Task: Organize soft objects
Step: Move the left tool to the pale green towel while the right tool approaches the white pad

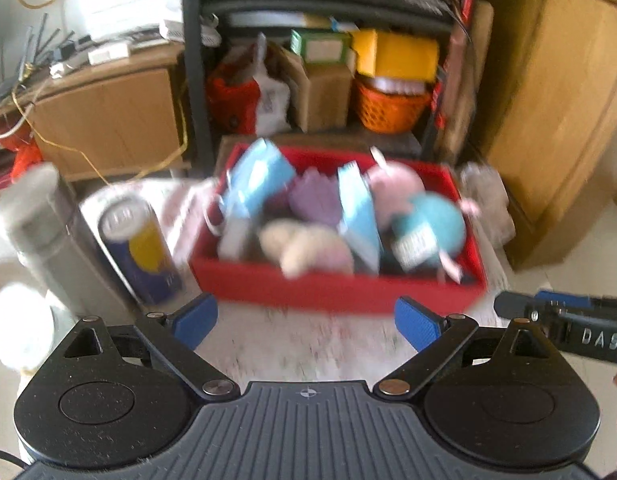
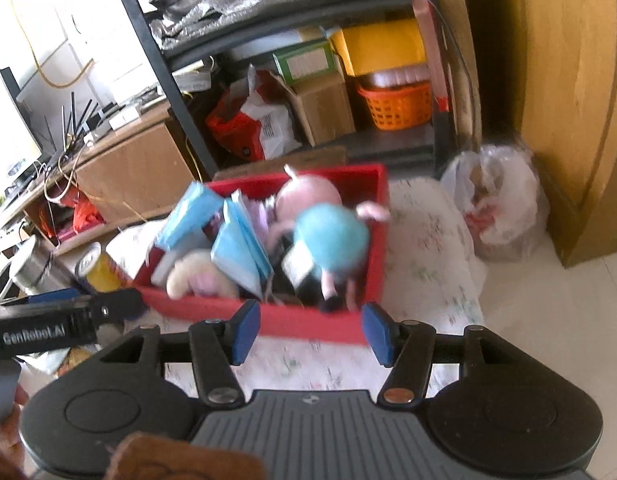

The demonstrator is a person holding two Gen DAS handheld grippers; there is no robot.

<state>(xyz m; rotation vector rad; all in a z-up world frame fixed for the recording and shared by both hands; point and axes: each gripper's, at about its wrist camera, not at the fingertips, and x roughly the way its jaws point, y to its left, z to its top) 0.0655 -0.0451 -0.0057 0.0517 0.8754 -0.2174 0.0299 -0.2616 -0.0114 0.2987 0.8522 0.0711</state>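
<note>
A red box (image 1: 332,286) (image 2: 308,322) sits on a pale floral cloth (image 1: 292,344) (image 2: 428,232). It holds soft things: a pink plush with a teal body (image 1: 428,224) (image 2: 332,240), a cream and pink plush (image 1: 304,248) (image 2: 196,276), a purple soft piece (image 1: 314,200) and blue packs (image 1: 260,180) (image 2: 240,248). My left gripper (image 1: 306,322) stands wide open just in front of the box, with nothing between its pads. My right gripper (image 2: 310,332) is open too, narrower, empty, at the box's near wall.
A blue and yellow can (image 1: 138,248) (image 2: 94,268) and a grey cylinder (image 1: 40,228) stand left of the box. Behind it are a black shelf unit (image 1: 194,60) with cartons and an orange basket (image 1: 388,110) (image 2: 396,104). A white plastic bag (image 2: 496,208) lies by a wooden cabinet (image 2: 556,100).
</note>
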